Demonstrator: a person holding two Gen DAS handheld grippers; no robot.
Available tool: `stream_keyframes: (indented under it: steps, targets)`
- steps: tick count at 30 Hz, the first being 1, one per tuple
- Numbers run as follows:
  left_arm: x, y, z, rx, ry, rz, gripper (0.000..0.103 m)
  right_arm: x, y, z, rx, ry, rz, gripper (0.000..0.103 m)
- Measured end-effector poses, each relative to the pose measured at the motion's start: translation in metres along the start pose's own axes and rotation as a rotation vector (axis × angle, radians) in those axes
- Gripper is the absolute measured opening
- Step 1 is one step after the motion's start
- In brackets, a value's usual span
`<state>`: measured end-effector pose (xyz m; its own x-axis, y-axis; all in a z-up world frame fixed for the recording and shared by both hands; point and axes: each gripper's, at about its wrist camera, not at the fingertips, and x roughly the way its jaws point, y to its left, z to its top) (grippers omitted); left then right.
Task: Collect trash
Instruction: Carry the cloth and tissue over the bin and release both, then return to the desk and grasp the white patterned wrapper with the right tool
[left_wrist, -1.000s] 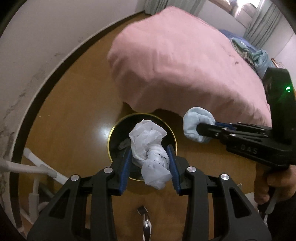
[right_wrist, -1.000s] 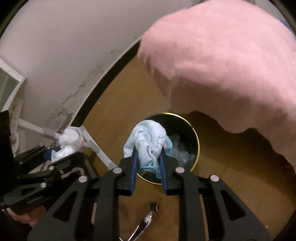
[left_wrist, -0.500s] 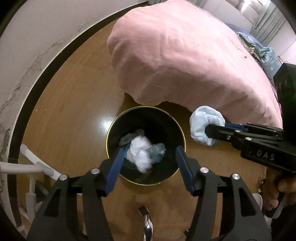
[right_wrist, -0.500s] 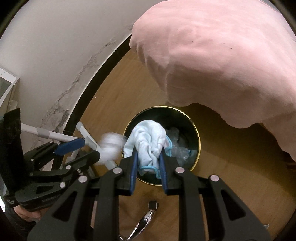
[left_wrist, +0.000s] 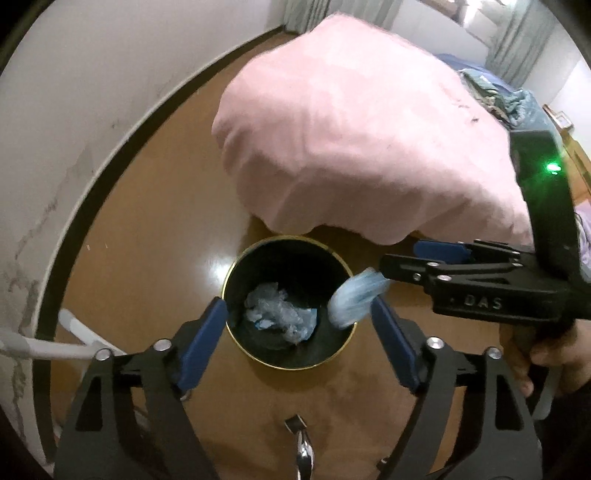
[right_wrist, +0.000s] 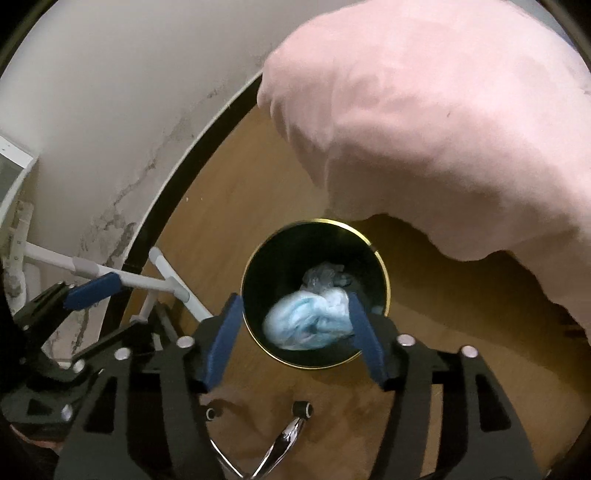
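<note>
Black gold-rimmed bin (right_wrist: 380, 258) upright on wooden floor, crumpled tissues (left_wrist: 280, 312) inside, blurred pale-blue wad (right_wrist: 308, 321) at its mouth

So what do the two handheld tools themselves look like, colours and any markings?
Both match. The left tool and the right tool have black angular frames with cut-out openings, silver screw heads at the joints, and blue pads lining the fingers. The right one, seen side-on from the left camera, carries pale "DAS" lettering and a small green light on its black housing.
</note>
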<state>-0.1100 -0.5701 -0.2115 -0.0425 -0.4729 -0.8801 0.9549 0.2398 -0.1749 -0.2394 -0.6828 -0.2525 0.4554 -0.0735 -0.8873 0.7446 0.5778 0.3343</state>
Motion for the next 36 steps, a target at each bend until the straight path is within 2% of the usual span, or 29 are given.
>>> stream_keyframes:
  steps: [5,8,10,14,17,18,20,23,27,32,36]
  targets:
    - [-0.085,-0.015,0.003,0.036,-0.126,0.013,0.090,-0.058,0.032,0.001,-0.070,-0.098,-0.007,0.063]
    - [-0.151,-0.008,-0.005,0.016,-0.208,0.061,0.093,-0.097,0.076,0.002,-0.163,-0.176,0.018,0.069]
    - [-0.197,0.011,-0.022,-0.029,-0.252,0.127,0.094,-0.119,0.119,0.001,-0.251,-0.224,0.059,0.070]
    - [-0.266,0.062,-0.071,-0.141,-0.304,0.257,0.094,-0.135,0.223,-0.014,-0.449,-0.246,0.188,0.070]
    - [-0.316,0.115,-0.126,-0.261,-0.315,0.379,0.094,-0.129,0.318,-0.039,-0.621,-0.208,0.303,0.070]
    - [-0.338,0.140,-0.155,-0.332,-0.314,0.445,0.094,-0.126,0.348,-0.051,-0.680,-0.190,0.339,0.070]
    - [-0.370,0.173,-0.199,-0.427,-0.319,0.517,0.094,-0.122,0.397,-0.071,-0.772,-0.164,0.386,0.070]
    - [-0.408,0.210,-0.259,-0.555,-0.317,0.606,0.094,-0.116,0.476,-0.111,-0.930,-0.123,0.467,0.070]
    - [-0.453,0.255,-0.342,-0.742,-0.322,0.681,0.094,-0.105,0.553,-0.157,-1.079,-0.090,0.503,0.068]
    - [-0.468,0.276,-0.393,-0.810,-0.314,0.697,0.094,-0.098,0.614,-0.200,-1.213,-0.128,0.460,0.061]
    - [-0.469,0.284,-0.397,-0.805,-0.313,0.694,0.094,-0.086,0.642,-0.216,-1.285,-0.137,0.417,0.054]
